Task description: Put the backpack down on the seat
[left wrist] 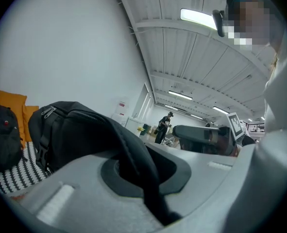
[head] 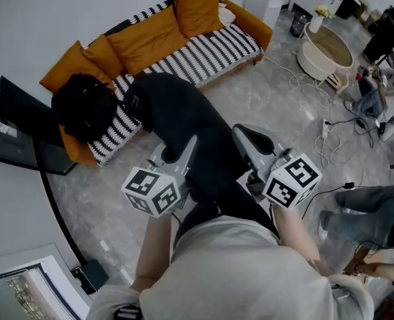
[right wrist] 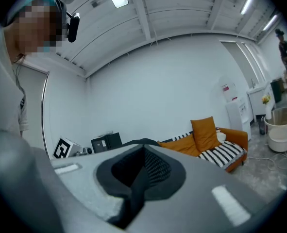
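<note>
Backpack [head: 183, 122], black and soft, hangs in the air in front of the person, held up between the two claws over the grey floor [head: 250, 92]. It is short of the sofa [head: 203, 52] and not resting on the seat. The left claw [head: 182, 153] is closed on a black strap [left wrist: 143, 174] that runs down from the backpack's body [left wrist: 75, 130] and is pinched between its jaws. The right claw [head: 253, 139] is likewise clamped on a dark strip of the backpack [right wrist: 133, 188], with no gap showing between its jaws. Beyond the backpack stands the orange sofa, its seat covered in a black-and-white striped cloth [head: 210, 49], with orange cushions [head: 150, 35] along the back. A second black bag [head: 83, 105] sits at the sofa's left end, well apart from the held backpack. Off to the right, a pale round tub [head: 327, 49] stands on the floor among loose white cables [head: 327, 135].
</note>
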Tool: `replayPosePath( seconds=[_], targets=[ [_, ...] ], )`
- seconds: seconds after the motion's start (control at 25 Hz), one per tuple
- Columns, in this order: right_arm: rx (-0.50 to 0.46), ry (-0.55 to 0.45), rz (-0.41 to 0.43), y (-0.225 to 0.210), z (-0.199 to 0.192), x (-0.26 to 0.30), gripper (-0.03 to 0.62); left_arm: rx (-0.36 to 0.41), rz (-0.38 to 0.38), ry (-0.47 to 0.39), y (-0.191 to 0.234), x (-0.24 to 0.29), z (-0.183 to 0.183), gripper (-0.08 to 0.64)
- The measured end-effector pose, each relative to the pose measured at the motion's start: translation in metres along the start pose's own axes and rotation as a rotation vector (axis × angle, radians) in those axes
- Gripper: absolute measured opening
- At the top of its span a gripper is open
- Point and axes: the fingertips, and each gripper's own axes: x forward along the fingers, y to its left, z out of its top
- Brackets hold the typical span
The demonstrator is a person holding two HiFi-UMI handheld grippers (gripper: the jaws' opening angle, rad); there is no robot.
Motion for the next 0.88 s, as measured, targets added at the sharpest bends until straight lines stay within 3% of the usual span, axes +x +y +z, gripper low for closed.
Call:
replayPosePath(
  seconds=[0.24, 0.88],
  targets=[
    [0.009, 0.006, 0.053, -0.037, 0.010, 0.054, 0.003, -0.051, 0.037, -0.020, 0.043, 0.034, 0.012, 0.015],
    [0.016, 0.034, 0.159, -0.218, 0.092, 0.209, 0.003, -0.008, 0.149, -0.043, 0.162, 0.223, 0.096, 0.015]
  ],
)
